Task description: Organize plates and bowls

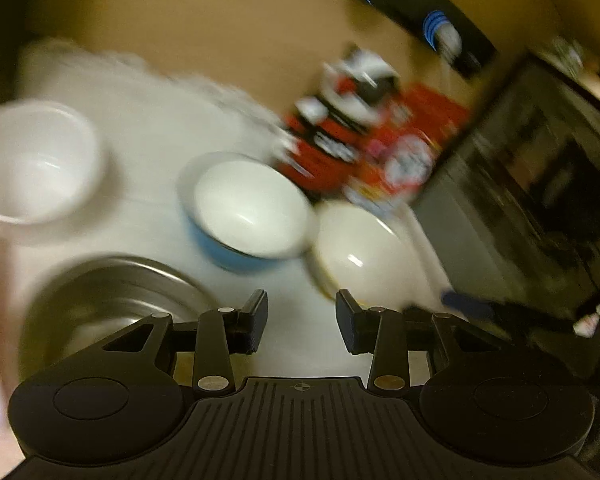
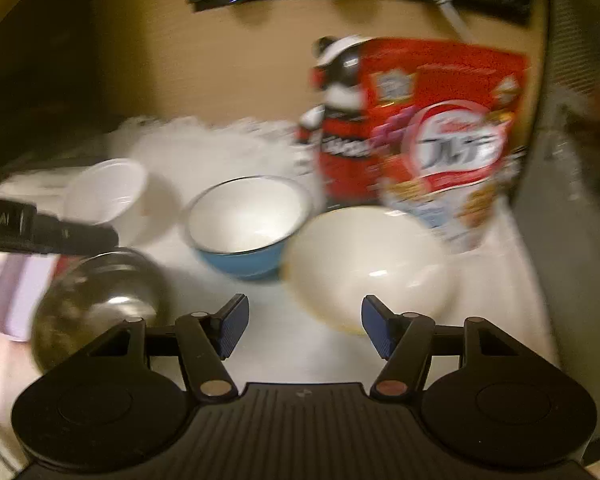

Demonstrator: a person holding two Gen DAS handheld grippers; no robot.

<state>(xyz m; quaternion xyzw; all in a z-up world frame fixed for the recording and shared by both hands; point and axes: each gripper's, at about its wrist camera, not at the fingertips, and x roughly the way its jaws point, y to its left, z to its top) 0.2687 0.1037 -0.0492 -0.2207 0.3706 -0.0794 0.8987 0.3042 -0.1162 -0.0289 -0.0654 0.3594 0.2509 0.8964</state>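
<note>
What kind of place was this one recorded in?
Likely a home kitchen counter: a blue bowl and a white bowl sit on a white cloth, with a red cereal bag behind.

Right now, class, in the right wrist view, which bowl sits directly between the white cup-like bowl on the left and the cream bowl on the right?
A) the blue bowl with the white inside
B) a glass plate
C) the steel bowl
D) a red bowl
A: the blue bowl stands between the white bowl and the cream bowl.

Both wrist views close, sharing blue bowl.
</note>
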